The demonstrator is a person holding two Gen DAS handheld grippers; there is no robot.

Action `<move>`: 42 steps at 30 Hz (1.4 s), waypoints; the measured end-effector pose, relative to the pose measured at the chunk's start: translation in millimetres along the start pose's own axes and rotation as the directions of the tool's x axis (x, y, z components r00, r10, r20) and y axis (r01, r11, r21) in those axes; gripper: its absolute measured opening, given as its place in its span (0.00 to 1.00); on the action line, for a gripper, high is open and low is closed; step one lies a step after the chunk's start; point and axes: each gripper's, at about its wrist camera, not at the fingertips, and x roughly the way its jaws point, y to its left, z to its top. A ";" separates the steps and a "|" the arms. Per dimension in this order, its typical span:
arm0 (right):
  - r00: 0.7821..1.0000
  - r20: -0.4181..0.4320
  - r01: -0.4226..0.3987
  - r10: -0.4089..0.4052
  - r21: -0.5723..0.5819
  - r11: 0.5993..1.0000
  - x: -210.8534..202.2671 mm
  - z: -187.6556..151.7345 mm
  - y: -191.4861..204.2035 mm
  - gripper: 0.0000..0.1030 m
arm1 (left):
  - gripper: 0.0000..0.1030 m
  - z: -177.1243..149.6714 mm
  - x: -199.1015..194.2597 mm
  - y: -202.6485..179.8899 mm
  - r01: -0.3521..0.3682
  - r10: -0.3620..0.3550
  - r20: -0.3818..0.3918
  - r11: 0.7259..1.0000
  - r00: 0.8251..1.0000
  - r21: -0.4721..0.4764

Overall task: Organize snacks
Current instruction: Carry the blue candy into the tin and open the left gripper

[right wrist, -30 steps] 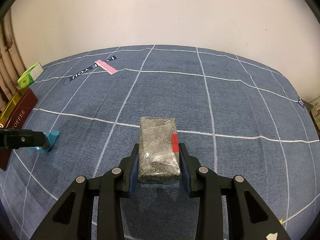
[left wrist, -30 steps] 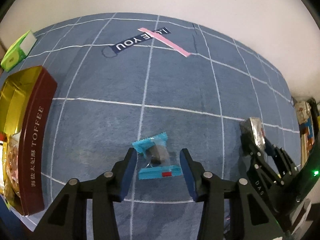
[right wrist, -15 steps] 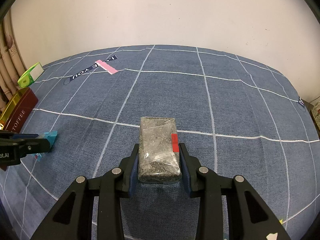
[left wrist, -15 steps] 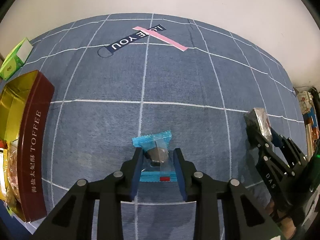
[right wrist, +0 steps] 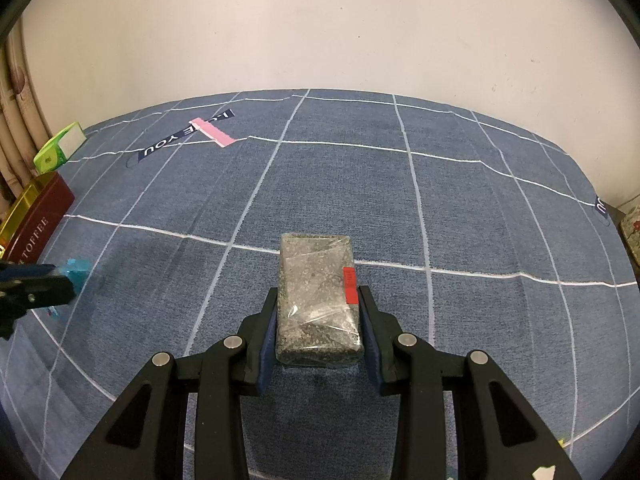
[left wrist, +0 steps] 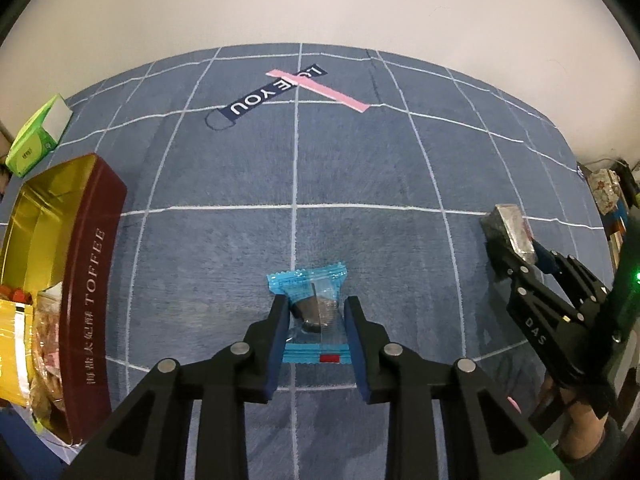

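Note:
A small snack in a clear wrapper with blue ends (left wrist: 315, 312) lies on the blue checked cloth (left wrist: 360, 168). My left gripper (left wrist: 316, 312) is shut on it, both pads pressing its sides. A grey speckled snack bar in clear wrap (right wrist: 318, 300) sits between the pads of my right gripper (right wrist: 319, 312), which is shut on it. The same bar (left wrist: 508, 232) and right gripper (left wrist: 520, 256) show at the right of the left wrist view. At the left stands the dark red toffee tin (left wrist: 90, 292) with a gold inside and several snacks in it.
A green box (left wrist: 38, 136) lies at the far left near the wall. A dark "LOVE YOU" label (left wrist: 276, 90) crossed by a pink strip (left wrist: 320, 90) is on the cloth at the back. Clutter (left wrist: 608, 196) stands off the right edge. A white wall lies behind.
My left gripper's jaws have come together from either side of the blue-wrapped snack until they press on it. The right gripper and its bar have not moved.

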 end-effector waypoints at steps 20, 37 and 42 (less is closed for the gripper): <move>1.000 -0.001 0.006 -0.006 -0.007 1.000 0.1 0.4 0.6 0.33 | 0.28 -1.1 -71.1 58.2 -0.108 0.110 0.100 0.994 0.989 -0.029; 1.000 -0.002 0.011 -0.011 -0.013 1.000 0.0 0.7 -0.7 0.33 | 0.28 -19.2 -73.3 173.0 -0.284 0.294 0.045 0.947 0.955 -0.153; 1.000 -0.002 0.011 -0.011 -0.014 1.000 0.5 1.3 0.1 0.33 | 0.28 -27.2 -65.5 188.8 -0.308 0.314 0.019 0.939 0.949 -0.154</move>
